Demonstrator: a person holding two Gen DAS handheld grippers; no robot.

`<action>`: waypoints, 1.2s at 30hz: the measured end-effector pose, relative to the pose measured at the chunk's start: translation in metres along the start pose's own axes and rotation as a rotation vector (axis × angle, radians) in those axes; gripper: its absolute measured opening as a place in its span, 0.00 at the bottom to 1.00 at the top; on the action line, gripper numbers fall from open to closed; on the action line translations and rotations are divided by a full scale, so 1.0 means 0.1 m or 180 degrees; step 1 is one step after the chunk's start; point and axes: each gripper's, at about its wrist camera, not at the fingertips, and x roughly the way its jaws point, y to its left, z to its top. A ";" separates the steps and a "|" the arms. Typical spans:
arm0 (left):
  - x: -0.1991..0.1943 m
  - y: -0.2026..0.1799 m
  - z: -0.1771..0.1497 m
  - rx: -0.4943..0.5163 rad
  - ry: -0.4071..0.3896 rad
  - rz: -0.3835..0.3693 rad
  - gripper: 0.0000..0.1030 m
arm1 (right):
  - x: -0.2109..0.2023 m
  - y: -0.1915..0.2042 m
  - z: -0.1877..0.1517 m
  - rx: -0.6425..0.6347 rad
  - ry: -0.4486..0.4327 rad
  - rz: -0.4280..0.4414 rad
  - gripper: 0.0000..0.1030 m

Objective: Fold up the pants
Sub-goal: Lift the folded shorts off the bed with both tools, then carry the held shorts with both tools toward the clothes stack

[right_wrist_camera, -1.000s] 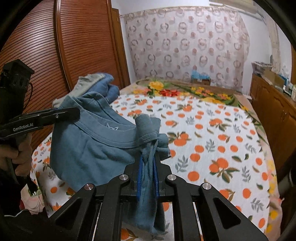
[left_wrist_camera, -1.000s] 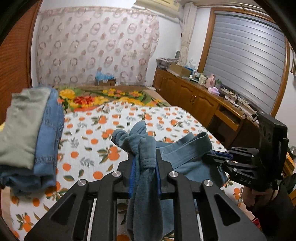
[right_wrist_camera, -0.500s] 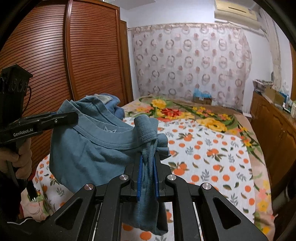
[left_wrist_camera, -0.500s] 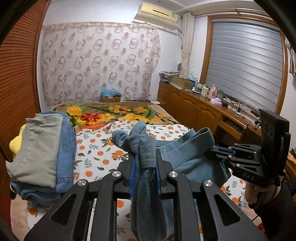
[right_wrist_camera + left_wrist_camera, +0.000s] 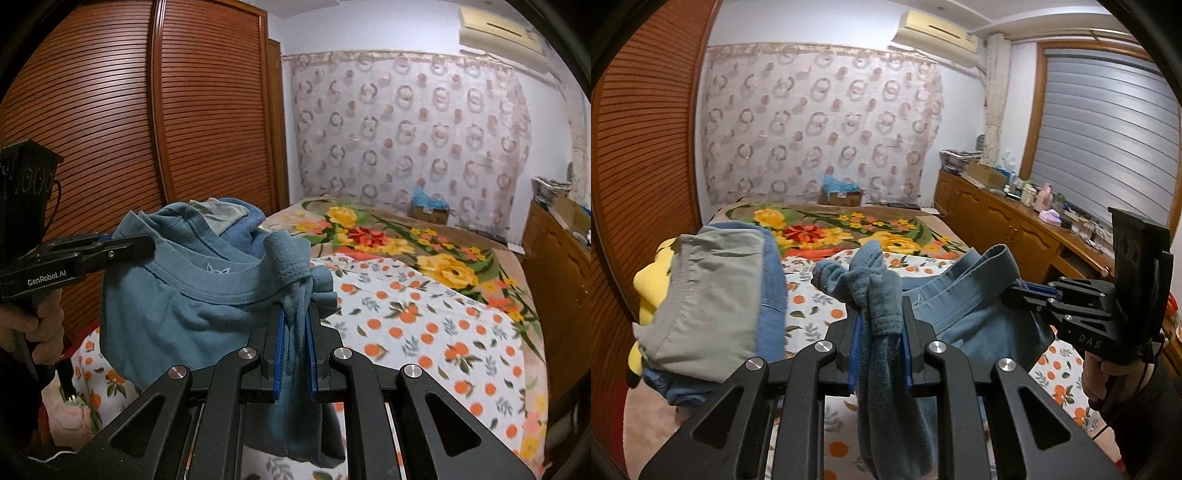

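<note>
We have the blue pants [image 5: 177, 314] pinched at the waistband in both the left gripper [image 5: 881, 332] and right gripper [image 5: 295, 332], lifted off the bed [image 5: 424, 332], no fold made yet

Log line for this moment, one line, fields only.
stage: lifting | left gripper: shut on pants | right gripper: shut on pants | pants: off bed

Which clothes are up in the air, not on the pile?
The teal-blue pants, hanging between both grippers above the bed. The grey-green and denim clothes sit folded, stacked.
</note>
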 end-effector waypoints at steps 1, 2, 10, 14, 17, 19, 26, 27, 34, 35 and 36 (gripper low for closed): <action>0.00 0.05 0.03 -0.0017 -0.0014 0.0029 0.18 | 0.06 0.00 0.05 -0.0028 0.0007 0.0019 0.10; -0.01 0.09 0.04 -0.0025 -0.0026 0.0051 0.18 | 0.10 -0.01 0.11 -0.0063 0.0006 0.0036 0.10; -0.09 0.42 0.18 -0.0105 -0.0127 0.0321 0.18 | 0.53 -0.05 0.50 -0.0226 -0.0039 0.0223 0.10; -0.09 0.59 0.21 -0.0179 -0.0156 0.0444 0.18 | 0.76 -0.02 0.65 -0.0346 -0.0068 0.0318 0.10; -0.07 0.73 0.23 -0.0240 -0.0156 0.0511 0.18 | 0.93 -0.02 0.77 -0.0400 -0.0089 0.0395 0.10; -0.06 0.81 0.26 -0.0286 -0.0168 0.0547 0.18 | 1.06 -0.03 0.85 -0.0422 -0.0105 0.0451 0.10; -0.04 1.04 0.37 -0.0379 -0.0288 0.0708 0.18 | 1.37 -0.14 1.03 -0.0488 -0.0183 0.0567 0.10; -0.04 1.06 0.38 -0.0388 -0.0304 0.0738 0.18 | 1.43 -0.13 1.07 -0.0508 -0.0191 0.0581 0.10; 0.06 1.34 0.28 -0.0602 -0.0316 0.0953 0.18 | 1.99 -0.03 1.28 -0.0698 -0.0218 0.0698 0.10; 0.05 1.39 0.25 -0.0653 -0.0334 0.0983 0.18 | 2.06 -0.01 1.30 -0.0731 -0.0198 0.0722 0.10; 0.04 1.43 0.23 -0.0688 -0.0348 0.1013 0.18 | 2.14 0.04 1.31 -0.0810 -0.0166 0.0725 0.10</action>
